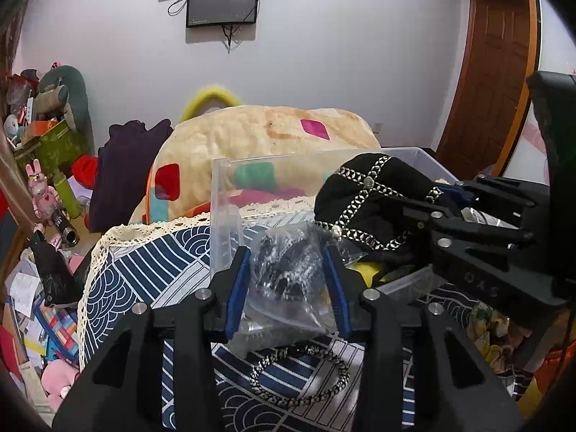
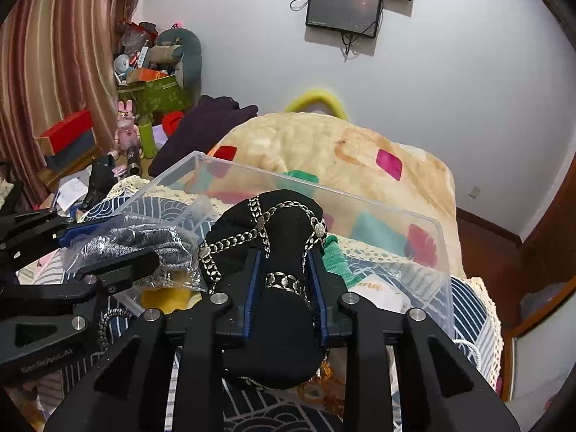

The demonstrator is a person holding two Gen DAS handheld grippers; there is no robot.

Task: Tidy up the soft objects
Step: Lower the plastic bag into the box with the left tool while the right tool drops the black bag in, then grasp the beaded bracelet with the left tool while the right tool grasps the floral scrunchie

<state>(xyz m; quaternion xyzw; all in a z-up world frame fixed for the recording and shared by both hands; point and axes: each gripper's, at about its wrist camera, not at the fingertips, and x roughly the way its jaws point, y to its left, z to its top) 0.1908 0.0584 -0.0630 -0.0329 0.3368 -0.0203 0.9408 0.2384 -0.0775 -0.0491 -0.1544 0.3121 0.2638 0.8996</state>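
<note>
Left wrist view: left gripper point(image 1: 288, 252) sits low centre, blue pads on either side of a clear plastic bag point(image 1: 284, 273) w/ dark grey knit stuff inside; pads look to touch the bag's sides, jaws narrow, so it reads as holding the bag. Bag hangs at the near left corner of a clear plastic bin point(image 1: 230, 187), which stands on a blue-and-white wave-pattern cloth point(image 1: 144, 270) w/ lace edge. A patterned cord loop point(image 1: 300, 378) lies on the cloth below the bag. Right gripper point(image 1: 464, 194) comes in from the right side, over the bin, against a black cloth w/ silver chain trim point(image 1: 367, 194) that is draped over the bin's near rim. Behind the bin: cream blanket w/ colour patches point(image 1: 252, 133), white wall, two screens point(image 1: 223, 3). Right wrist view: right gripper point(image 2: 284, 262) has the black cloth point(image 2: 280, 237) between its blue pads, jaws narrow, cloth bunched and touching both pads, its upper part over the bin point(image 2: 442, 252) rim, lower part hanging toward the camera. Left gripper point(image 2: 118, 241) enters from the left w/ the plastic bag point(image 2: 144, 248), just beside the black cloth. A green knit piece point(image 2: 334, 259) shows inside the bin, right of the pads. Cluttered shelf and pink bunny figure point(image 2: 126, 126) far left by striped curtain point(image 2: 64, 54).
</note>
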